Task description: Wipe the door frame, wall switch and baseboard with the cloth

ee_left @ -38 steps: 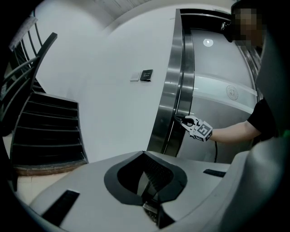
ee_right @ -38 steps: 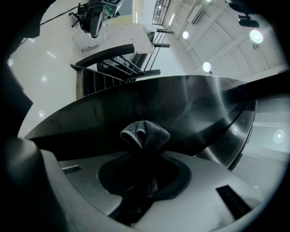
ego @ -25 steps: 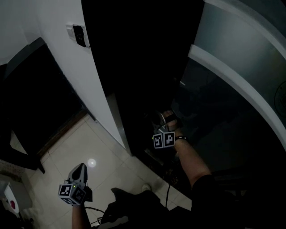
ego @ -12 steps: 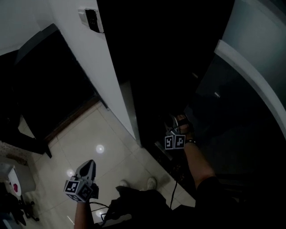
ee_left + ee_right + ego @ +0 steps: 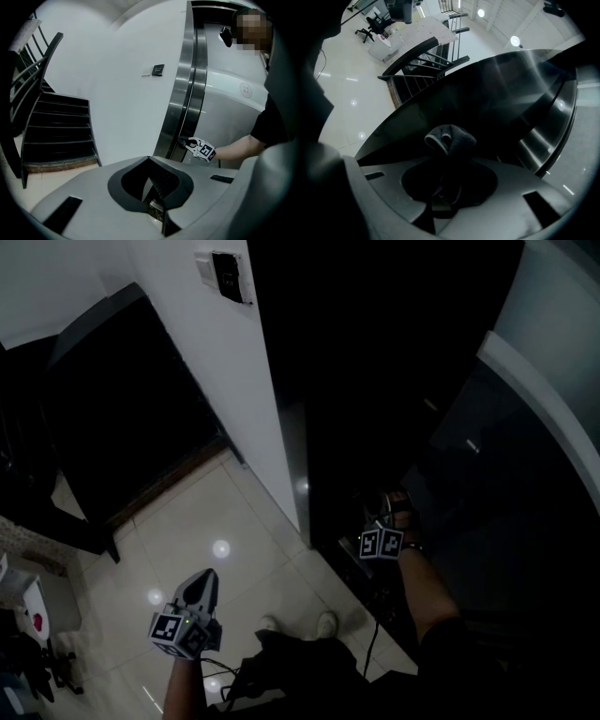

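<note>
Wipe: cloth (image 5: 449, 137) at frame (image 5: 183, 93), low down
Jaws of right gripper (image 5: 183, 141) were clamped on the dark cloth, beside the steel frame near the tiles (image 5: 187, 521). Jaws of left gripper (image 5: 153, 197) were together, empty, well apart from the frame

Dark staircase (image 5: 56, 136) with railing (image 5: 28, 70), beside white wall (image 5: 126, 117), glossy pale tiled floor (image 5: 187, 540) reflecting lights

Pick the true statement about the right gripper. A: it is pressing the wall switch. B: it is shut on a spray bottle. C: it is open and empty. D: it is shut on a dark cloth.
D: the right gripper view shows the right gripper with its jaws closed on a bunched dark cloth, which sticks out ahead of them.
</note>
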`<state>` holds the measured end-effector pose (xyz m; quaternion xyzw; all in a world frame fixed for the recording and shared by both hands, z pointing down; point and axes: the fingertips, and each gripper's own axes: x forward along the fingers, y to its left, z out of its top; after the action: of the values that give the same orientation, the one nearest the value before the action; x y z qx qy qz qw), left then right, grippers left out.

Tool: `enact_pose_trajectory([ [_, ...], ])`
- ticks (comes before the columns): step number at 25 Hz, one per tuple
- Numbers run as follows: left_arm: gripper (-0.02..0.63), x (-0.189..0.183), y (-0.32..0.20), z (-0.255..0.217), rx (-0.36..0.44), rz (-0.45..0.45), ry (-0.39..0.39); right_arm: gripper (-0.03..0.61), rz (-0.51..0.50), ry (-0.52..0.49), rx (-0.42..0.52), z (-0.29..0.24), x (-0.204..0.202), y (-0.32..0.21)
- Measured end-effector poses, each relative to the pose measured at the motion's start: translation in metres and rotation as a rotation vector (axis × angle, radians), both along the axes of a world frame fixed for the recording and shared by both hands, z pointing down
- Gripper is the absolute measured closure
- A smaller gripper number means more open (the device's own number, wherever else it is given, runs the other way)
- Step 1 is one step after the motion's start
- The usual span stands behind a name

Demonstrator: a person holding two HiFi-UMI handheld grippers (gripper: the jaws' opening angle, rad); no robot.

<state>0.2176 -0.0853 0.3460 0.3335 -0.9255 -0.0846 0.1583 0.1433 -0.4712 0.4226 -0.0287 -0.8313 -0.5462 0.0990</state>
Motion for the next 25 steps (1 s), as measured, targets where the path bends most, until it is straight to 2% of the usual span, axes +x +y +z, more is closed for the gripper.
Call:
enact_pose_trajectory([
  [3, 0.621, -0.004, 0.003, -0.004, 0.029, 0.005, -0.016, 0.491, 0.041, -0.052, -0.054, -0.026, 0.016, 0.003],
  [7, 0.621, -0.013, 0.005, -0.015, 0.066, 0.012, -0.05, 0.49, 0.106, -0.1, -0.233, -0.059, 0.046, 0.011],
  [11, 0.621, -0.024, 0.01, -0.031, 0.089, -0.018, -0.117, 0.49, 0.077, -0.181, -0.541, -0.106, 0.081, 0.029],
  [15, 0.621, -0.03, 0.016, -0.061, 0.186, -0.006, -0.208, 0.49, 0.072, -0.247, -0.794, -0.154, 0.112, 0.056],
  [18, 0.621, -0.025, 0.027, -0.076, 0.182, -0.014, -0.251, 0.491, 0.082, -0.282, -1.021, -0.171, 0.133, 0.075],
  [21, 0.621, -0.021, 0.042, -0.079, 0.166, -0.027, -0.266, 0.491, 0.071, -0.271, -1.096, -0.177, 0.145, 0.09],
  [25, 0.621, -0.022, 0.067, -0.08, 0.187, -0.056, -0.272, 0.492, 0.006, -0.237, -1.088, -0.183, 0.145, 0.118],
])
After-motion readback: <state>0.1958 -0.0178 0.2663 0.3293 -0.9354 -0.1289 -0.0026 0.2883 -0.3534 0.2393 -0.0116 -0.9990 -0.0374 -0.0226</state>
